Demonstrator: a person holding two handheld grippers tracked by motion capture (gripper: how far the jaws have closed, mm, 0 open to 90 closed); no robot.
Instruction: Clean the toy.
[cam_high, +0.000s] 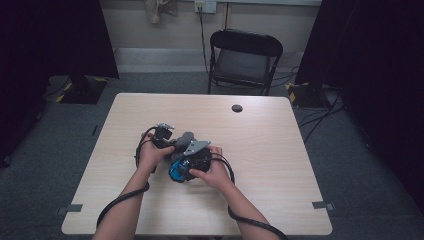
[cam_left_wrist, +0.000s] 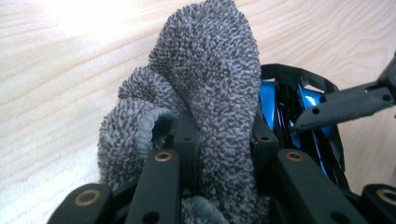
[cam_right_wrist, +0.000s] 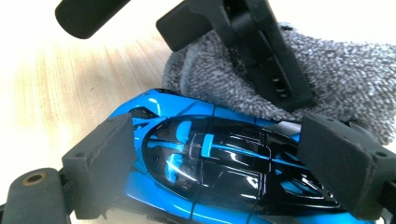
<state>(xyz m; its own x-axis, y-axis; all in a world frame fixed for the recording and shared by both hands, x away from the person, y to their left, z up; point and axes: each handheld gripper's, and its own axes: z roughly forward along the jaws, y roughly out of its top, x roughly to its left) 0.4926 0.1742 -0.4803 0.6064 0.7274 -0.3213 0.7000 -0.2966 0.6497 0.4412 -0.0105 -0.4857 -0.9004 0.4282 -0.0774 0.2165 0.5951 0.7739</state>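
A grey terry cloth and a blue-and-black toy car meet at the middle of the table. My left gripper is shut on the cloth, which bunches up between its jaws. In the left gripper view the car lies just right of the cloth. My right gripper is shut on the car, a pad pressed on each side. The cloth rests against the car's far side, with a finger of the left gripper across it.
The light wooden table has a small round hole near its far edge. A black folding chair stands behind the table. Dark curtains hang at both sides, and cables trail over the floor at the right.
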